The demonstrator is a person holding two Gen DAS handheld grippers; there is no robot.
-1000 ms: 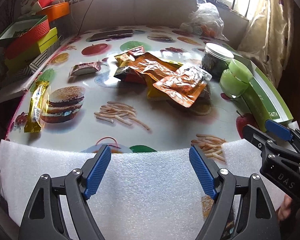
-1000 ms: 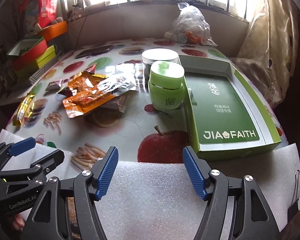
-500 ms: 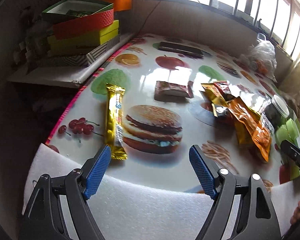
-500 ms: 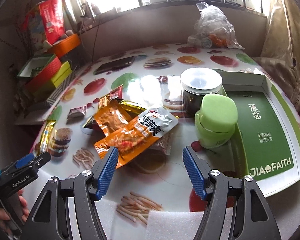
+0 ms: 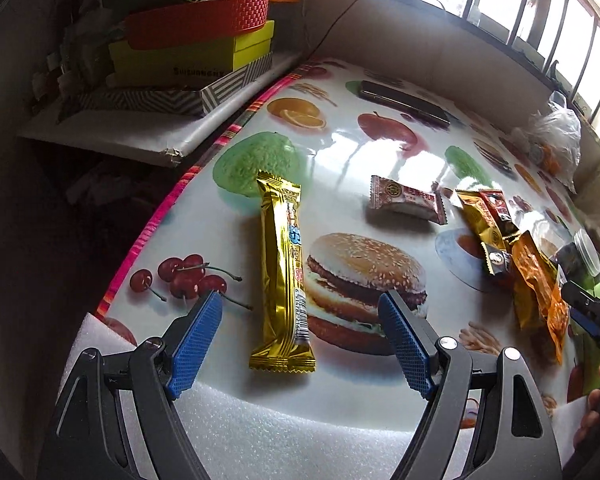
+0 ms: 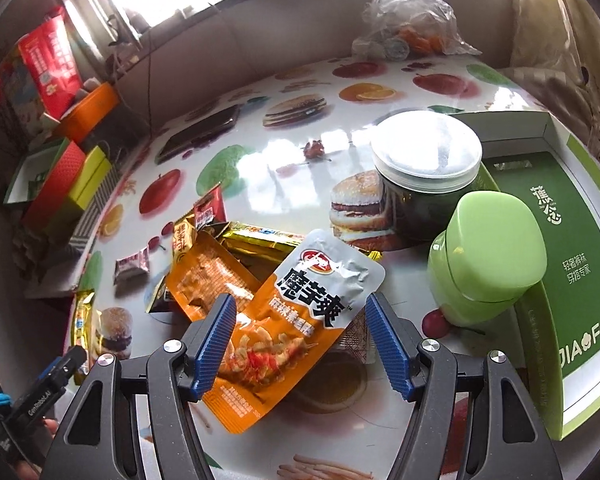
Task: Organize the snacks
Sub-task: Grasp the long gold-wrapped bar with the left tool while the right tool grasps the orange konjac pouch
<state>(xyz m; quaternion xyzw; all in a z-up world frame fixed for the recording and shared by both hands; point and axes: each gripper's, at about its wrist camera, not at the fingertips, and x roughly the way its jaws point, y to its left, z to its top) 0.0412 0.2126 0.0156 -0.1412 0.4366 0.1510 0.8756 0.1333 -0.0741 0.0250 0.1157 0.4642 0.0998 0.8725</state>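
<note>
1. The gold snack bar [image 5: 286, 268] lies flat on the desk [image 5: 380, 152], near its left edge. Its long axis runs away from the camera, nearly straight, and the near end is just beyond the white foam sheet [image 5: 260, 432].
2. The left gripper [image 5: 300, 340] is spread wide and holds nothing. The near end of the bar is seen between its two blue pads, but they do not touch it.
3. Left of the bar there is only a narrow strip of desk before the pink edge. On the right side the printed burger area is free.
4. Further right a small red-and-white packet [image 5: 408, 200] lies alone, with its long axis across the view.
5. The orange and silver pouch [image 6: 296, 320] lies on top of a pile of packets in the middle of the desk. Its long axis is diagonal, the silver end pointing far and right, the orange end near and left.
6. The right gripper [image 6: 300, 344] is also spread and empty, one pad at each side of the pouch.
7. Right of the pile stand a dark jar with a silver lid [image 6: 424, 184] and a green container [image 6: 488, 260], close together. The green container touches the green box [image 6: 560, 216], which lies at the right edge.
8. The far part of the desk is mostly open, with a dark flat thing [image 6: 200, 132] and a plastic bag [image 6: 412, 20] at the back.
</note>
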